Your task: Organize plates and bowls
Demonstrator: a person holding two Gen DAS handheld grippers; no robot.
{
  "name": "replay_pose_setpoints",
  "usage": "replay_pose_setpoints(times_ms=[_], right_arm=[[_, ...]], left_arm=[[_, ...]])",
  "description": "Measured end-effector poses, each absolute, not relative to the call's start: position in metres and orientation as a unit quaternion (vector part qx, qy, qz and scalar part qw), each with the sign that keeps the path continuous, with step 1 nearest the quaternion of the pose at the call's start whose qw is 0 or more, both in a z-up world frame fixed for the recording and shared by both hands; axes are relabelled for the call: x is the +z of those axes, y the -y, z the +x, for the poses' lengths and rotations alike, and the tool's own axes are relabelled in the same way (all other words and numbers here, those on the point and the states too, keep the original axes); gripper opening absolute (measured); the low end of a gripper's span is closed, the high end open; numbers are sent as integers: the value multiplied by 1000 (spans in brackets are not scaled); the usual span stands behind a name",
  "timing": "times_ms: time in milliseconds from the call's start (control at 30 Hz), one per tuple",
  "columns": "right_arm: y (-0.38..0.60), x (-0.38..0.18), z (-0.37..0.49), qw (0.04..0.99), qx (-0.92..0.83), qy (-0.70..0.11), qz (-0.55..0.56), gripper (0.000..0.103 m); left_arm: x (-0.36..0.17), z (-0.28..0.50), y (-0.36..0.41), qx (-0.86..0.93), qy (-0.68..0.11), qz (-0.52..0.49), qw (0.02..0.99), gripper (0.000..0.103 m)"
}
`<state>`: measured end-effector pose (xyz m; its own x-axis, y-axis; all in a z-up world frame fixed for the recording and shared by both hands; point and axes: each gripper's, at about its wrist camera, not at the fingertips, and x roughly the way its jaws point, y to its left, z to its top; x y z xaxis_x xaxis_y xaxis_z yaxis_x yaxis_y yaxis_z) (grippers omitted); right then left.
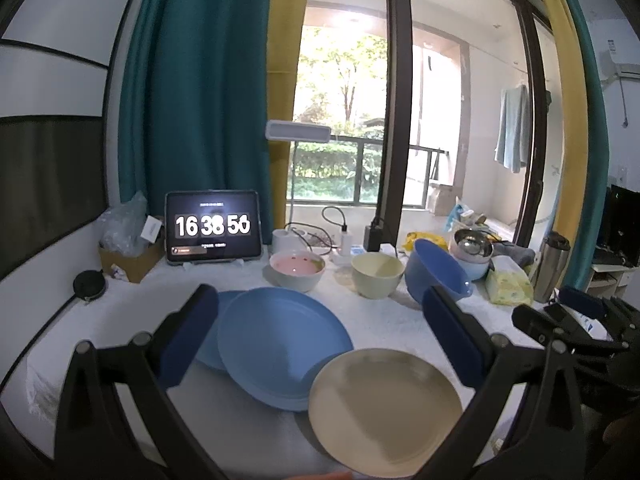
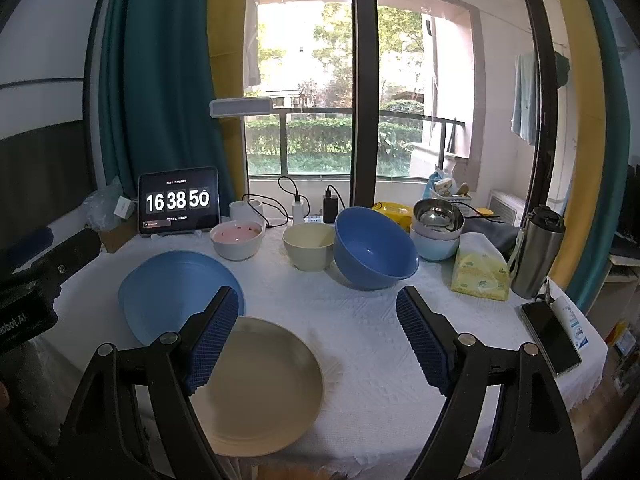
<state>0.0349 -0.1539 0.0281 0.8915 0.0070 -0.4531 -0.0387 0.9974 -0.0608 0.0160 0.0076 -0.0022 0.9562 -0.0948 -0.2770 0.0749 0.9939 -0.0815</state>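
A beige plate (image 1: 386,410) (image 2: 260,388) lies at the table's front edge. Behind it to the left are two stacked blue plates (image 1: 280,344) (image 2: 176,288). Further back stand a white bowl with a pink inside (image 1: 297,270) (image 2: 237,239), a cream bowl (image 1: 377,274) (image 2: 309,252) and a tilted dark blue bowl (image 1: 436,276) (image 2: 374,254). A steel bowl (image 2: 437,216) rests in a light blue bowl (image 2: 434,246). My left gripper (image 1: 320,328) hovers open over the plates. My right gripper (image 2: 318,330) is open above the cloth, right of the beige plate.
A tablet clock (image 2: 179,201), a lamp (image 2: 241,107), chargers and cables line the back. A tissue pack (image 2: 480,270), steel flask (image 2: 536,250) and phone (image 2: 551,336) sit at the right. A cardboard box (image 1: 128,256) is at the back left.
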Motion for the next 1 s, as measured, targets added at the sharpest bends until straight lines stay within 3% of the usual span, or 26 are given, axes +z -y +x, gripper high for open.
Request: replay_pose_setpoints(times_ms=[1000], right_arm=[[154, 28, 33, 974, -4, -226, -28, 84]], left_arm=[[-8, 12, -11, -55, -142, -42, 987, 103]])
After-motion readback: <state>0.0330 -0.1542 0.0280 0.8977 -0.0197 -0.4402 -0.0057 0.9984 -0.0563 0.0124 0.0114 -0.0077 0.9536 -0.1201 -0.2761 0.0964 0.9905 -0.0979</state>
